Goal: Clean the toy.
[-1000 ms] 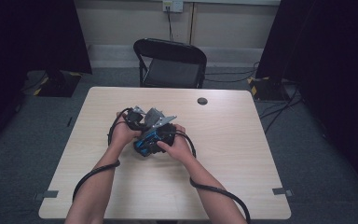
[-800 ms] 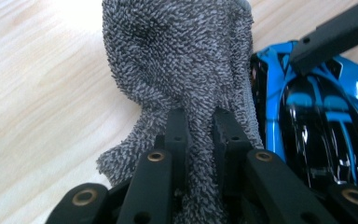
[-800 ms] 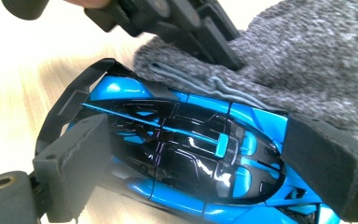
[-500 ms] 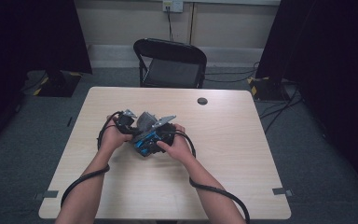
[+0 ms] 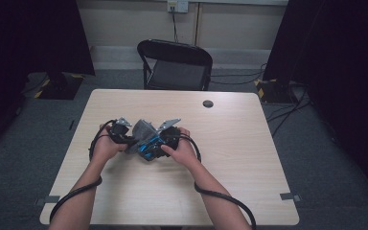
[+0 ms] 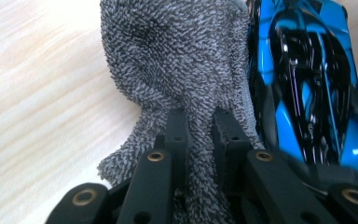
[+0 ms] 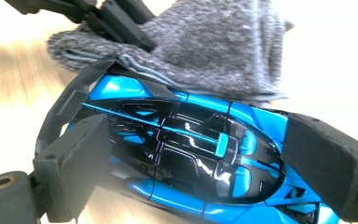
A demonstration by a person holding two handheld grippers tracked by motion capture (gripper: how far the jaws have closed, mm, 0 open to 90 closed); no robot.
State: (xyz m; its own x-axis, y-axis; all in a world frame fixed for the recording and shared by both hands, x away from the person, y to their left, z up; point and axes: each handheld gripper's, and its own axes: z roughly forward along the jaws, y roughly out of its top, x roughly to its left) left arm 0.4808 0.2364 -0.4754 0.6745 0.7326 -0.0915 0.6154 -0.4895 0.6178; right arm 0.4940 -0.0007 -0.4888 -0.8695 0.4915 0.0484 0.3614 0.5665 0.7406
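Left tongs (image 6: 196, 135) clenched tight on a grey terry cloth (image 6: 182, 60), pressed against the blue toy car (image 7: 177, 154). Right tongs (image 7: 186, 158) clamp that car end to end, mid-bench (image 5: 249, 143), hands close together.

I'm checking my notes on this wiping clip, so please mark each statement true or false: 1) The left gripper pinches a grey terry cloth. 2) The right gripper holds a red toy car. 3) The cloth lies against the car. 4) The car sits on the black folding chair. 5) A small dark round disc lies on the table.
1) True: the left gripper is shut on the grey terry cloth.
2) False: the right gripper clamps a glossy blue and black toy car.
3) True: the cloth rests against the car's side.
4) False: the car is held over the light wooden table; the black folding chair stands behind it.
5) True: the small dark round disc lies near the far edge.
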